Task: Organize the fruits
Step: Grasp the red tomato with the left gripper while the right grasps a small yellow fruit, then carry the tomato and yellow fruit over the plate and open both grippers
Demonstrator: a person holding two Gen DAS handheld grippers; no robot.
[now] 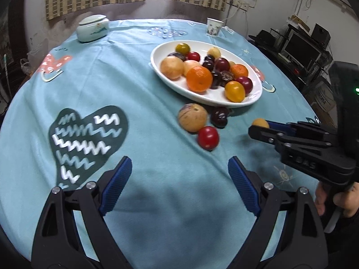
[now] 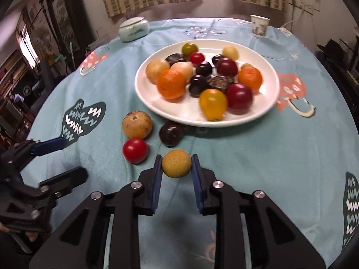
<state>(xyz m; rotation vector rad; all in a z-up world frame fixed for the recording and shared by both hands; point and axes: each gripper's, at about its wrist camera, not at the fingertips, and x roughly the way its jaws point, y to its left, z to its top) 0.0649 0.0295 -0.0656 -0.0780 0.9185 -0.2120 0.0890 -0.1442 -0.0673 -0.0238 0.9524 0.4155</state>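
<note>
Our right claw point(image 2: 176, 165) is clamped on the small yellow fruit point(image 2: 176, 163), held just above the bench point(image 2: 269, 157), with the white plate point(image 2: 143, 94) straight ahead and beyond it. Our left claw point(image 1: 179, 168) hangs apart and empty, farther back, so we judge the right one carries this fruit forward.

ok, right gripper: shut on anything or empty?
Shut on the small yellow fruit: right gripper has a pad against each side of it. Lifted or resting on the cloth: cannot tell.

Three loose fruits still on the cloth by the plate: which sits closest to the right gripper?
The red tomato, just left of the right gripper. The tan striped fruit and dark plum lie farther back, near the white plate.
</note>
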